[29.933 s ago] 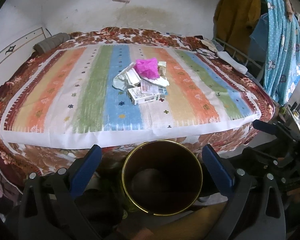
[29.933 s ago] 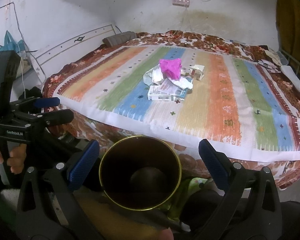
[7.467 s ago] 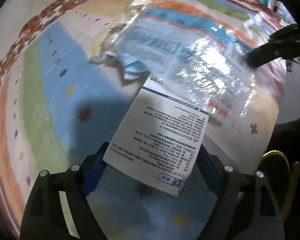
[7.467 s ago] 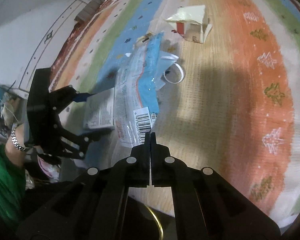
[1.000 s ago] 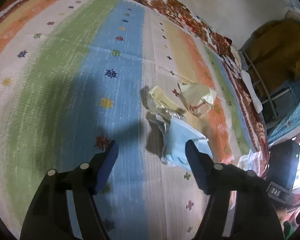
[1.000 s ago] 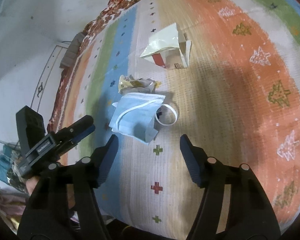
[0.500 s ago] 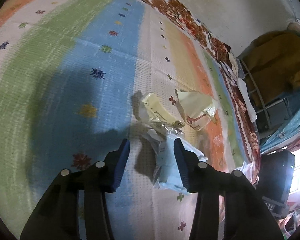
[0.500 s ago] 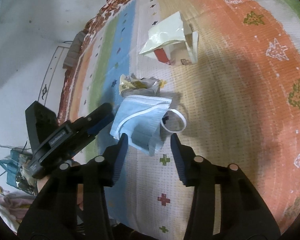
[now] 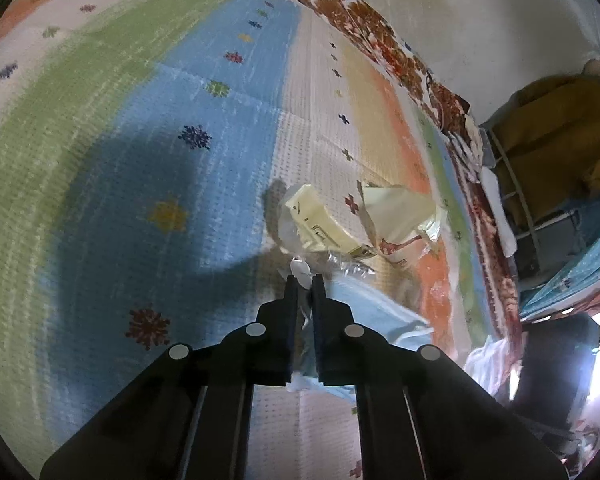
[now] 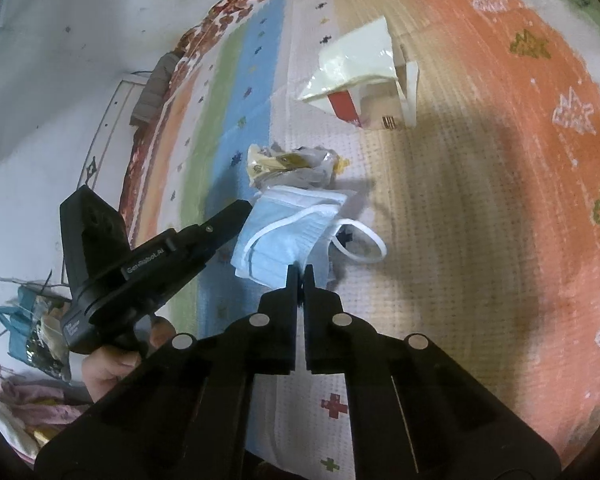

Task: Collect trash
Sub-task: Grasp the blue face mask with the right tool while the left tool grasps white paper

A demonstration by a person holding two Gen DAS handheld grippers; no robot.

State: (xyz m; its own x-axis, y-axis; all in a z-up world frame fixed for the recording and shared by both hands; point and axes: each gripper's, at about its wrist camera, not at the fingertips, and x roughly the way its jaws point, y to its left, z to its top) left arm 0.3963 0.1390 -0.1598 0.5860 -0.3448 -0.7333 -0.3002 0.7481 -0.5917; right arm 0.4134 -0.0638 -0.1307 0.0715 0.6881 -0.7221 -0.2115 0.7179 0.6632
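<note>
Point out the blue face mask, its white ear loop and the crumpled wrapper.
blue face mask [image 10: 288,236], right wrist view, on its pleated middle.
white ear loop [image 10: 370,244], right wrist view, on the band lying on the cloth.
crumpled wrapper [image 10: 292,166], right wrist view, on its crinkled middle.

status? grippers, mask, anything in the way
Left gripper and right gripper both shut on blue face mask. Crumpled wrapper touches its far edge; torn carton lies apart.
</note>
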